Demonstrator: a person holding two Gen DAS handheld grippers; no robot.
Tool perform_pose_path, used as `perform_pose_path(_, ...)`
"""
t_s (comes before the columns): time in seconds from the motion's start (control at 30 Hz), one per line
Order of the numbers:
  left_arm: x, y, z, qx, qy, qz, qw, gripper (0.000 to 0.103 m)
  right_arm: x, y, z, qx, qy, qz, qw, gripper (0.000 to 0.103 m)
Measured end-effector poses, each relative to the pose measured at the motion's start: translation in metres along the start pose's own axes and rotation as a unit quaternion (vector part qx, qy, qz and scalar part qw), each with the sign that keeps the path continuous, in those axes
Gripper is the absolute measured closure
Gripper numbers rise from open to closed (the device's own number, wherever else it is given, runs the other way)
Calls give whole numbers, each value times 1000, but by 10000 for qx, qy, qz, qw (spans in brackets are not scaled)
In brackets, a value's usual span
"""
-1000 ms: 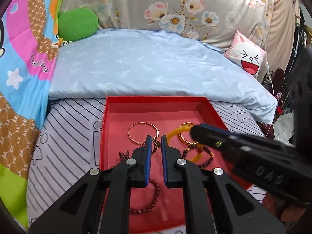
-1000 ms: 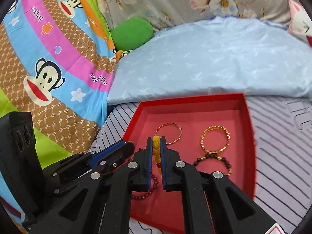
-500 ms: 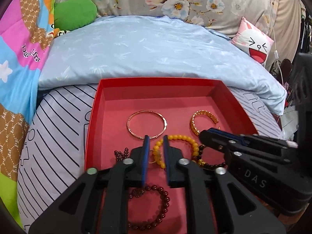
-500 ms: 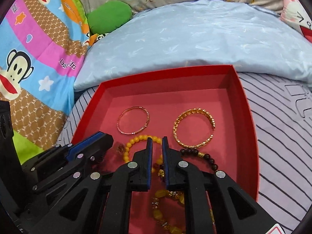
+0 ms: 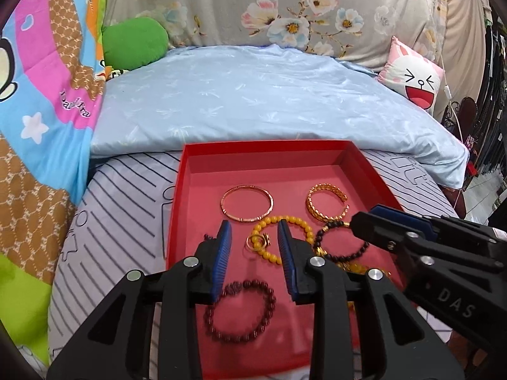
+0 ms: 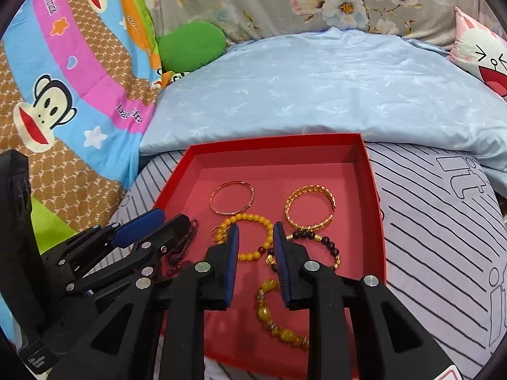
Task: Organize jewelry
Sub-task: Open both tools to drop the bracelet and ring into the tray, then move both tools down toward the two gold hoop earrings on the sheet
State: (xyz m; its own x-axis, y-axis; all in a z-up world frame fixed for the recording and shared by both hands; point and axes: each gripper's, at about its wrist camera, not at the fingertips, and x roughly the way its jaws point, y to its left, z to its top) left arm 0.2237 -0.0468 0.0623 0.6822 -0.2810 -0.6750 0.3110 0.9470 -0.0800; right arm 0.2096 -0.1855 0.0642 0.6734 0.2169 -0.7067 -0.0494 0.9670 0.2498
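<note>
A red tray (image 5: 177, 196) (image 6: 374, 190) on the bed holds the jewelry. In it lie a thin rose-gold bangle (image 5: 247, 207) (image 6: 233, 198), a gold cuff (image 5: 326, 201) (image 6: 309, 204), a yellow bead bracelet (image 5: 285, 237) (image 6: 250, 237), a small gold ring (image 5: 258, 242), a dark bead bracelet (image 5: 342, 242) (image 6: 320, 247), a maroon bead bracelet (image 5: 239, 310) and a chunky amber bracelet (image 6: 275, 313). My left gripper (image 5: 253, 237) is open above the ring. My right gripper (image 6: 255, 237) is open above the yellow bracelet. Both are empty.
The tray rests on a striped grey sheet (image 5: 120, 196). A pale blue pillow (image 5: 253, 101) lies behind it. A green cushion (image 5: 134, 41) and a colourful monkey blanket (image 6: 63, 95) are at the left, a pink-and-white face cushion (image 5: 415, 79) at the right.
Both grippers have opened and drawn back and up from the tray. The yellow bracelet, held by the right gripper a second ago, now lies in the tray, as does the gold ring.
</note>
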Motion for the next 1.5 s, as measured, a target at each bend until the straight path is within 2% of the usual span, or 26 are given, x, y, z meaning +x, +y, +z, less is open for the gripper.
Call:
perform_pose_path(0.27,-37,-4,-23,-1,-79,102,9999,74,-35,10,-32,-177,-68,-136,9997,80)
perform_pose_path(0.63,-61,-16,-57,-22,160,101,9998,74,-67,17,-70,-231,-14,-182,9996,80)
perform_pose_path(1.13,-81,-23,-105,-78,460,127,9988,74,-82,15,-115,-236,257,-257,9991,80)
perform_pose_path(1.4,-88,-32,-134,-30,672,-60,9977,74,-85,8,-137,-219,430,-372,9981,80)
perform_pose_path(1.5,-90,-40,-142,24,703,-134,9974,69,-85,7,-141,-233,464,-387,9979,80)
